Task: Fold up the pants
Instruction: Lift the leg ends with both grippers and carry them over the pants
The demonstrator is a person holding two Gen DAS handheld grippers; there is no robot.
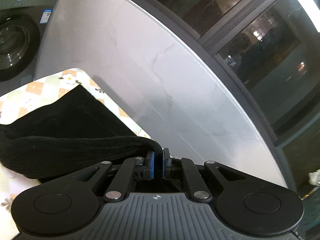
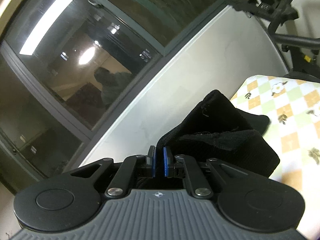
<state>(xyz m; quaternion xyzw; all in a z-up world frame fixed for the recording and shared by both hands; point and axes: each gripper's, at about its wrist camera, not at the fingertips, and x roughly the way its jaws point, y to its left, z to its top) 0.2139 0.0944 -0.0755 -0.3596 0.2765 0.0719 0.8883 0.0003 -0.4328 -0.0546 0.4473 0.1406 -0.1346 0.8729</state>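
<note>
Black pants (image 1: 66,132) lie on a table with a checked floral cloth (image 1: 44,88). In the left wrist view, a ribbed edge of the pants runs from the left into my left gripper (image 1: 158,156), which is shut on it between the blue pads (image 1: 152,164). The right wrist view shows the black pants (image 2: 224,138) bunched to the right, one ribbed edge pinched in my right gripper (image 2: 159,154), also shut. Both held edges are lifted off the cloth (image 2: 290,120). The rest of the pants is hidden below the grippers.
A pale wall (image 1: 152,60) and a dark window (image 1: 270,50) stand close behind the table. A washing machine (image 1: 16,40) is at the far left. A black metal frame (image 2: 284,20) shows at the upper right of the right wrist view.
</note>
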